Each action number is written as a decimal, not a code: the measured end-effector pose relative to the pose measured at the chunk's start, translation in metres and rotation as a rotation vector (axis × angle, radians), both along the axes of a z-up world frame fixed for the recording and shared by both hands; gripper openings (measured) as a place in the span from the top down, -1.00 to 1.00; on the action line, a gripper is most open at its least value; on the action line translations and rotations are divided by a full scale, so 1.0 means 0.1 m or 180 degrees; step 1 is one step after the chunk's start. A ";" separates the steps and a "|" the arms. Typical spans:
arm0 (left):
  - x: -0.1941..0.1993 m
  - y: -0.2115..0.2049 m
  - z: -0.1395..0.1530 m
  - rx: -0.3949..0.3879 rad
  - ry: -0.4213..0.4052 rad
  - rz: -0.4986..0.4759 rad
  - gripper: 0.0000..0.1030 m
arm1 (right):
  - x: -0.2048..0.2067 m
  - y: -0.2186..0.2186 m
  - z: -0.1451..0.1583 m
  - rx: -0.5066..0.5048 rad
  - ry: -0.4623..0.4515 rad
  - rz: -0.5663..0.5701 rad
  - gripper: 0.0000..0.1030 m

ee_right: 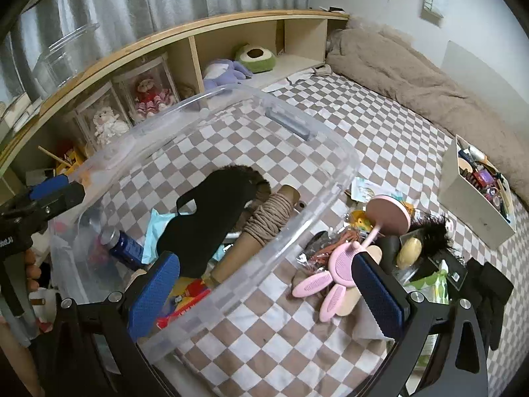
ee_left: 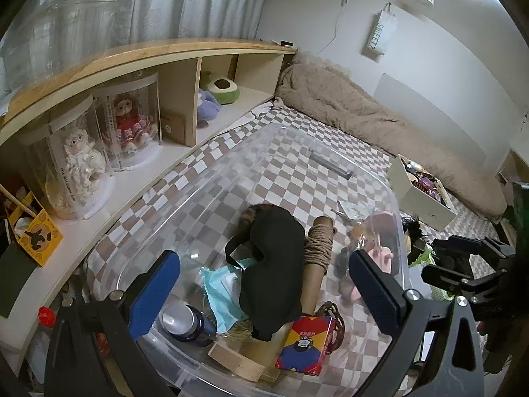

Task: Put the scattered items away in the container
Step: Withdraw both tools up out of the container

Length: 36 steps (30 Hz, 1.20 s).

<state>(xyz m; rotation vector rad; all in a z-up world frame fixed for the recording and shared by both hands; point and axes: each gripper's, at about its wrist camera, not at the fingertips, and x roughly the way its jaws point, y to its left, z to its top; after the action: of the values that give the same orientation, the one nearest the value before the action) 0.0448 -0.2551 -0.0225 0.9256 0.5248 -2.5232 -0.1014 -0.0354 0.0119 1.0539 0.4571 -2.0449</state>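
A clear plastic bin [ee_left: 386, 185] [ee_right: 344, 152] sits on the checkered bed. Inside lie a black eye mask [ee_left: 274, 264] [ee_right: 208, 221], a rope-wound cardboard tube [ee_left: 317, 251] [ee_right: 264, 225], a blue bottle [ee_left: 188, 324] [ee_right: 124, 243], a teal packet [ee_left: 221, 294], a red and blue box [ee_left: 307, 344] and a wooden block [ee_left: 236, 360]. Outside to the right lie a pink bunny mirror [ee_right: 344, 264], a black fuzzy item [ee_right: 433, 231] and black gloves [ee_right: 492, 294]. My left gripper [ee_left: 264, 297] is open over the bin. My right gripper [ee_right: 264, 297] is open at the bin's near right rim.
A white box [ee_right: 472, 198] [ee_left: 420, 195] full of small items stands at the right. A beige blanket [ee_left: 363, 112] lies along the wall. A wooden shelf [ee_left: 139, 56] at the left holds cased dolls [ee_left: 82, 158] and plush toys [ee_right: 228, 66].
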 end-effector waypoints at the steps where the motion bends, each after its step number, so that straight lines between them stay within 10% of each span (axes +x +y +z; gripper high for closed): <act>1: 0.00 0.01 0.00 -0.0009 -0.0005 0.0003 -1.00 | 0.01 0.01 0.00 0.0005 0.0009 0.0000 -1.00; 36: -0.19 0.68 0.22 -0.0560 0.0118 -0.0235 -1.00 | 0.17 0.95 0.41 -0.0535 0.0434 -0.0518 -1.00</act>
<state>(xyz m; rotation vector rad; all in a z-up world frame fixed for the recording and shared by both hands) 0.0258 -0.1872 -0.0004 0.8487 0.2783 -2.6073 -0.0845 0.0599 0.0525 0.8790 0.2689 -2.2655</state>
